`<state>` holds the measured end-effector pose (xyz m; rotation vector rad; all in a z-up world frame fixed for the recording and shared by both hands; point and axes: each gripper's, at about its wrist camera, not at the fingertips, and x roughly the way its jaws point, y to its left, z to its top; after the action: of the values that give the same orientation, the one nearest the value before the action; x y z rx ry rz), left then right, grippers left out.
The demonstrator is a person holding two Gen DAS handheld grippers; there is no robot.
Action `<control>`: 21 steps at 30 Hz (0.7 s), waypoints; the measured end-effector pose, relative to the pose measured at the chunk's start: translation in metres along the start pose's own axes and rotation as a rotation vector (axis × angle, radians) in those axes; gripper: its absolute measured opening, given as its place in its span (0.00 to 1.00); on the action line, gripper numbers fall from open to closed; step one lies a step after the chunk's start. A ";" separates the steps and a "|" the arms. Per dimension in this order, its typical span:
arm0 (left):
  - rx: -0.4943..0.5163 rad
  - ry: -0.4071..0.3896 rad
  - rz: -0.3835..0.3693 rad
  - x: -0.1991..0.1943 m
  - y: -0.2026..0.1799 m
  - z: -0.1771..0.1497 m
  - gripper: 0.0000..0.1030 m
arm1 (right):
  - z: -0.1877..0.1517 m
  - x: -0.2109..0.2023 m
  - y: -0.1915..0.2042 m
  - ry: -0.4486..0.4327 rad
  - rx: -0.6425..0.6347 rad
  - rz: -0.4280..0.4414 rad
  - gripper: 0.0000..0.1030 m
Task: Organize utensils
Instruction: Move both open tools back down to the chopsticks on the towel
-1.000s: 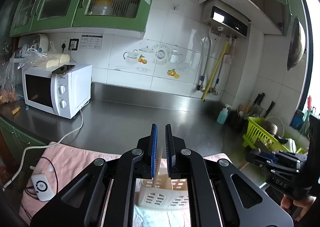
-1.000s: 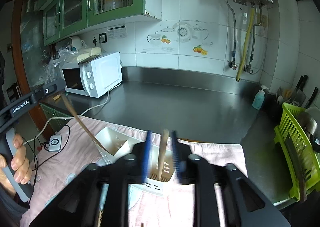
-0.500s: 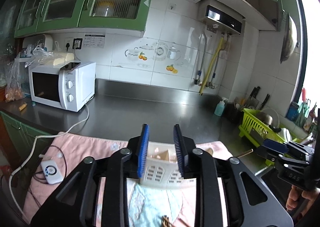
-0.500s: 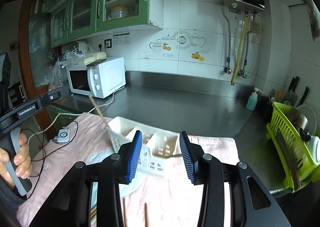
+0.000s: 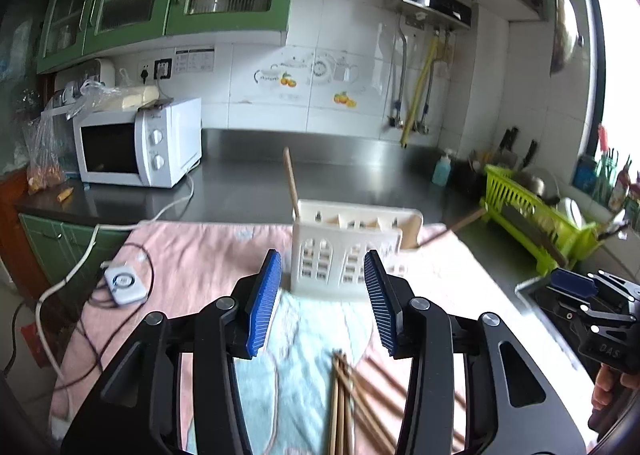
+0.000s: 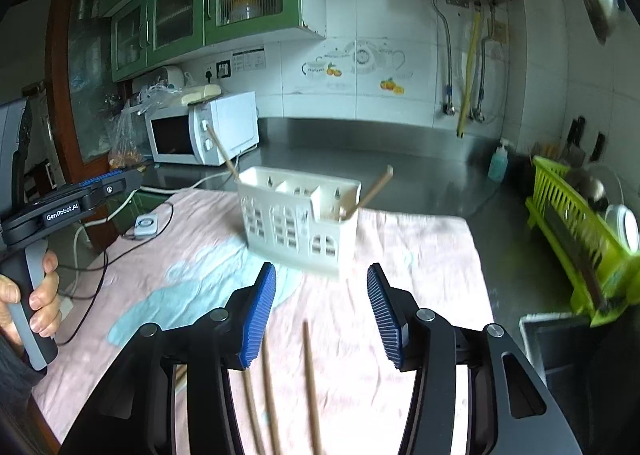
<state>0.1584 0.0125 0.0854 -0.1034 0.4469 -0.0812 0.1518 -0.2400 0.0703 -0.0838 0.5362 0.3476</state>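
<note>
A white plastic utensil holder (image 5: pixel 348 251) stands on the pink cloth (image 5: pixel 192 255), with one wooden chopstick (image 5: pixel 290 183) upright at its left end and another (image 5: pixel 456 227) leaning out to the right. It also shows in the right wrist view (image 6: pixel 296 219) with both sticks. Several loose chopsticks (image 5: pixel 348 399) lie on the cloth near me; they also show in the right wrist view (image 6: pixel 308 383). My left gripper (image 5: pixel 322 295) is open and empty, in front of the holder. My right gripper (image 6: pixel 322 311) is open and empty above the loose chopsticks.
A white microwave (image 5: pixel 136 143) stands at the back left on the steel counter (image 5: pixel 320 175). A green dish rack (image 5: pixel 536 215) sits at the right beside a sink. A white cable and small remote (image 5: pixel 124 283) lie on the cloth's left edge.
Both grippers let go of their chopsticks, which now stand in the holder, opened wide, and drew back toward me.
</note>
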 end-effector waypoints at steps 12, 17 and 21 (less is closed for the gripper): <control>0.030 0.109 0.014 -0.024 0.002 -0.074 0.43 | -0.079 -0.017 0.007 0.096 0.024 -0.005 0.45; 0.081 0.162 0.013 -0.027 -0.005 -0.106 0.42 | -0.105 -0.020 0.009 0.138 0.018 -0.016 0.41; 0.124 0.210 0.011 -0.028 -0.012 -0.130 0.39 | -0.123 -0.021 0.005 0.170 0.044 -0.008 0.38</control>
<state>0.0765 -0.0077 -0.0176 0.0304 0.6507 -0.1092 0.0732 -0.2622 -0.0244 -0.0737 0.7109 0.3227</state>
